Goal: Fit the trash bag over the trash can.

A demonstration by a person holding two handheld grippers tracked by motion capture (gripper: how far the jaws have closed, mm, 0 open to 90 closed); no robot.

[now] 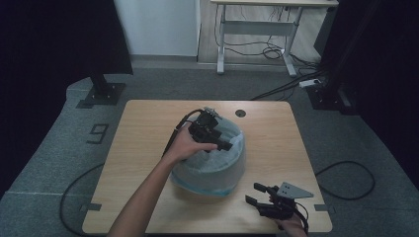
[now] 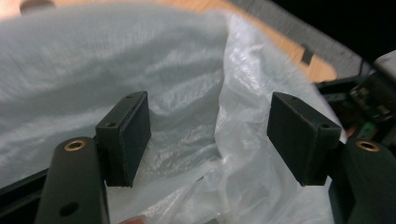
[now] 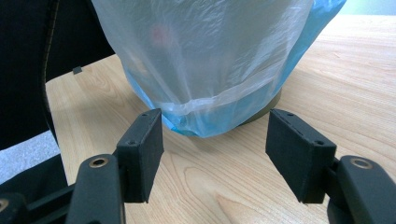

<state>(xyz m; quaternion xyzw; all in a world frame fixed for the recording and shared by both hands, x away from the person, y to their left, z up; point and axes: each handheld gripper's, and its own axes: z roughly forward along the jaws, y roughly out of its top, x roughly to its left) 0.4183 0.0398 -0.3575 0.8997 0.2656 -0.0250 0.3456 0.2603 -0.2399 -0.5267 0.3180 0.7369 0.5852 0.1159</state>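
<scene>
- High view: a bin (image 1: 210, 170) lined with a pale plastic bag (image 1: 232, 140) stands near the middle of the wooden worktop (image 1: 143, 148). The person's left hand (image 1: 185, 145) holds the left tool (image 1: 225, 144) over the bin's open top, its jaws pointing across the mouth. The right tool (image 1: 254, 193) rests low by the worktop's near right corner, apart from the bin, jaws spread and empty.
- Left gripper view: the left tool (image 2: 210, 140) has its jaws wide apart above the crinkled bag (image 2: 243, 140); the film lies behind and between them, gripped by neither pad.
- Right gripper view: the right tool (image 3: 215, 154) stands wide, nothing between its jaws, aimed at the bin's foot (image 3: 266, 109), where the bag (image 3: 210, 60) hangs down over blue film to the worktop (image 3: 350, 84).
</scene>
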